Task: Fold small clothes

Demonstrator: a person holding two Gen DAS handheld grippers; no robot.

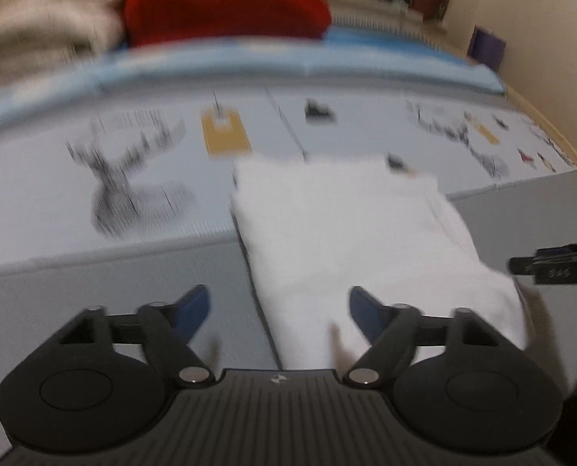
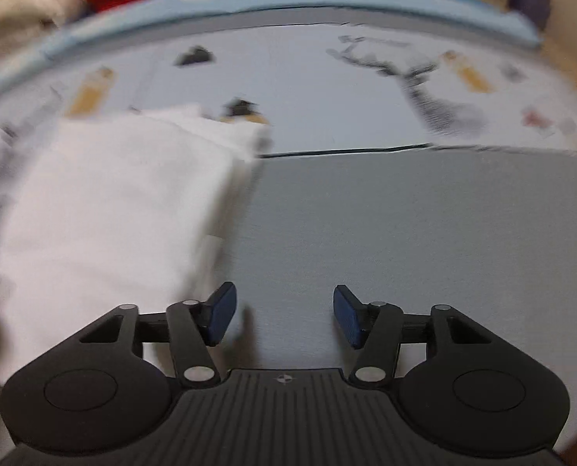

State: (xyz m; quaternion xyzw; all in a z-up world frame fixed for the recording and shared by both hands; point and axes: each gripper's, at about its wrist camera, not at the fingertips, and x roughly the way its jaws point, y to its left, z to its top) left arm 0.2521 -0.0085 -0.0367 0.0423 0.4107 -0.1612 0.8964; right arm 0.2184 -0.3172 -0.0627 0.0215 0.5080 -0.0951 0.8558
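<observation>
A folded white garment (image 1: 350, 233) lies flat on the grey mat; it also shows in the right wrist view (image 2: 109, 209) at the left. My left gripper (image 1: 279, 314) is open and empty, hovering over the garment's near left edge. My right gripper (image 2: 284, 316) is open and empty over bare grey mat, just right of the garment's near corner. The right gripper's finger (image 1: 556, 264) shows at the right edge of the left wrist view, beside the garment. Both views are motion-blurred.
A printed white mat (image 2: 327, 89) with dark drawings lies beyond the grey mat (image 2: 405, 233). A blue mat edge (image 1: 288, 62) runs behind it. A red garment (image 1: 226, 4) and a beige pile (image 1: 35, 15) sit at the back left.
</observation>
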